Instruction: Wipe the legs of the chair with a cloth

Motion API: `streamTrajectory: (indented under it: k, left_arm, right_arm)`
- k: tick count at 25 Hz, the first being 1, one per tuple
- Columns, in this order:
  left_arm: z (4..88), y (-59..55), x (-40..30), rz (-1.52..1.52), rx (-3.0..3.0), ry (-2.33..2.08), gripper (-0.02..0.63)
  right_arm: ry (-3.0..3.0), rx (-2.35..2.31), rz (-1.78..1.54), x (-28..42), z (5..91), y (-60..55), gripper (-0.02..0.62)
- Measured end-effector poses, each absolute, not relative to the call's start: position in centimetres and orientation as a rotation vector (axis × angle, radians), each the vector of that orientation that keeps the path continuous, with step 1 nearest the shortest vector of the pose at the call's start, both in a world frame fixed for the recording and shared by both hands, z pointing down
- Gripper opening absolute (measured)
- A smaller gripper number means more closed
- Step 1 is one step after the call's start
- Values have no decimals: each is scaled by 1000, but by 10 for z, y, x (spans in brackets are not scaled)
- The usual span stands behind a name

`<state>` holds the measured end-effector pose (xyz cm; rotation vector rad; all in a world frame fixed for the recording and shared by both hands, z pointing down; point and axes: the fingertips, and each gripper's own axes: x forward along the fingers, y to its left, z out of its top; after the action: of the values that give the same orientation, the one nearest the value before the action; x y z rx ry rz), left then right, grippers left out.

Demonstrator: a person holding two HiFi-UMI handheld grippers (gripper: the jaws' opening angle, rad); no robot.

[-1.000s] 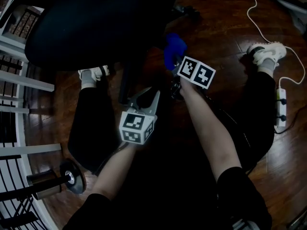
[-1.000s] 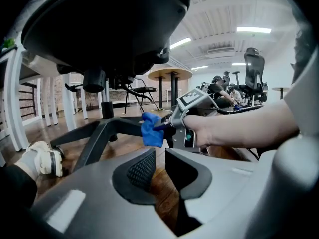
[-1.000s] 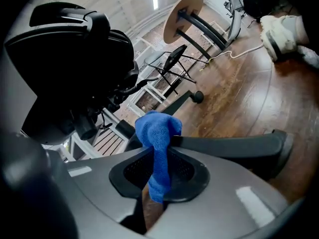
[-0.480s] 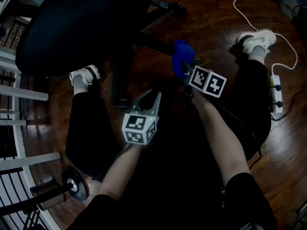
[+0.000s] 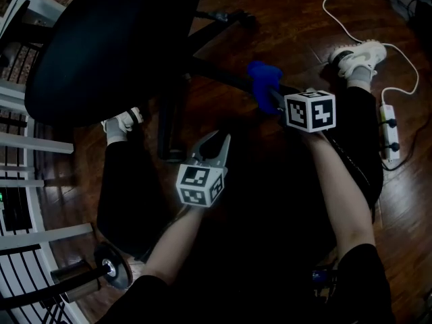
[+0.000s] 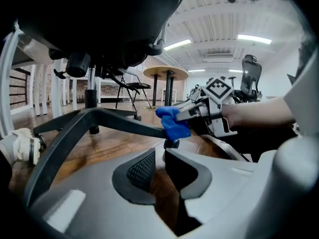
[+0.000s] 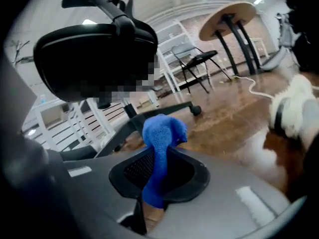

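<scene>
A black office chair's seat [image 5: 108, 39] fills the upper left of the head view, and its star base spreads out below. My right gripper [image 5: 273, 98] is shut on a blue cloth [image 5: 264, 79], which lies against one black chair leg [image 5: 223, 75] near that leg's outer end. In the right gripper view the cloth [image 7: 159, 143] hangs bunched between the jaws. From the left gripper view I see the cloth [image 6: 172, 123] on the leg [image 6: 124, 124]. My left gripper [image 5: 219, 140] hovers shut and empty, near another leg [image 5: 165, 123].
The person's legs and white shoes [image 5: 358, 56] flank the chair on the dark wood floor. A white cable and power strip [image 5: 390, 137] lie at the right. A dumbbell [image 5: 101, 265] and white railings [image 5: 27, 147] stand at the left. A round table [image 6: 167, 73] is far behind.
My right gripper has slid to the right, outward along the chair leg, with the cloth, and has rolled. The left gripper has drifted slightly and stays shut.
</scene>
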<state>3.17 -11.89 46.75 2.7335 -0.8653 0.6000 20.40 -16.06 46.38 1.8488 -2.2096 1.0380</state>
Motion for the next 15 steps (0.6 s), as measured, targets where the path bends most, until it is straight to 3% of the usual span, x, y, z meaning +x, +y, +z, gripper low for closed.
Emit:
streamTrajectory:
  k: [5, 12, 15]
  left_arm:
    - [469, -123, 59, 664, 2771, -823, 62]
    - [459, -143, 59, 814, 2792, -839, 63]
    - [459, -146, 58, 848, 2777, -833, 62]
  right_arm:
    - [-2467, 1558, 583, 220, 422, -213, 77]
    - [-2526, 1023, 300, 156, 458, -279, 75]
    - [-2596, 982, 364, 142, 467, -315, 75]
